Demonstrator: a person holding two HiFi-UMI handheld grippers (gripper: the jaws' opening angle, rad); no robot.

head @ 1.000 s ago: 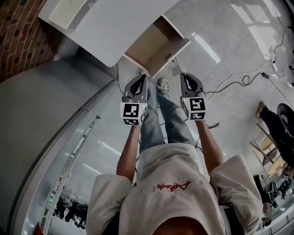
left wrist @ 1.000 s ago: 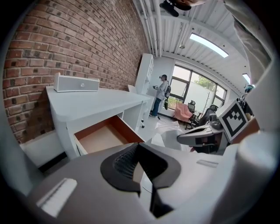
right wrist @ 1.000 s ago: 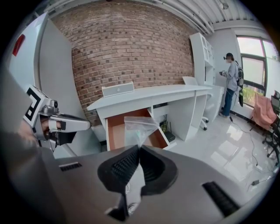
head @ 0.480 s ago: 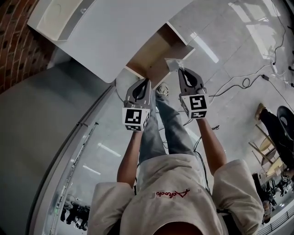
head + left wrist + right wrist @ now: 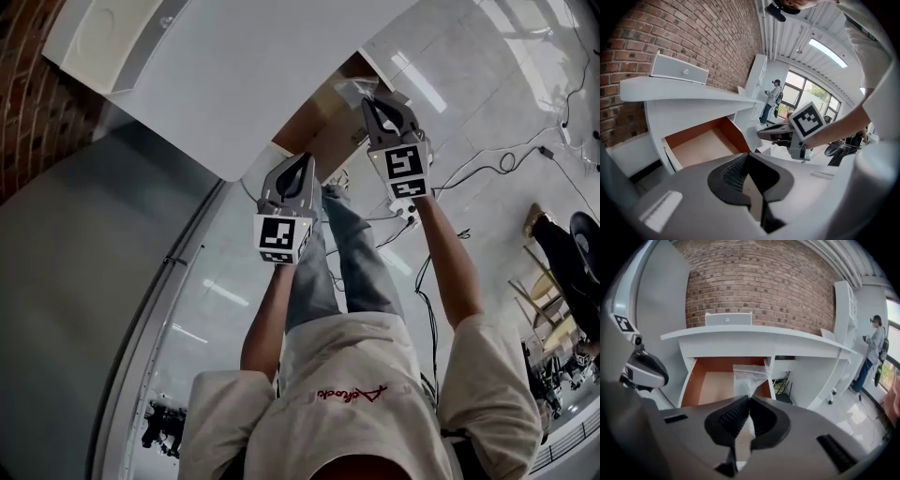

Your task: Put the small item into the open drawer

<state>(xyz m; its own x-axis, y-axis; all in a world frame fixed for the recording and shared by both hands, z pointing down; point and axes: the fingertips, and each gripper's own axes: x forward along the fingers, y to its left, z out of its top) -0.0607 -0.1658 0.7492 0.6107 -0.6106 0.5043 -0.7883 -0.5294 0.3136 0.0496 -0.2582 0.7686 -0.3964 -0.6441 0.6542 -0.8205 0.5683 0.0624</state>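
Both of our grippers have come closer to the desk [image 5: 234, 84] over the last second, the right one much farther than the left.

Starting at the left, our left gripper [image 5: 301, 161] has edged only a little nearer and hangs just short of the drawer [image 5: 323, 122]. Its own view shows its jaws pressed together with nothing between them, so we take it to be idle.

In the middle, the drawer stands pulled out from under the desk top. Its wooden floor is bare as far as we can see.

To the right, our right gripper [image 5: 371, 99], which was level with the left one a second ago, now reaches up to the drawer's front corner. Its jaws are clamped tight on the lower end of a small clear plastic bag [image 5: 750, 373]. The bag sticks out past the pads and, in the right gripper view, shows against the right part of the drawer opening.

We judge the carry to be nearly done. The bag is at the drawer's mouth, though we cannot tell whether it has crossed the front wall yet. What remains, we think, is to bring it in over the floor, lower it and part the jaws. The thin film may cling to a pad or snag on the drawer's edge.
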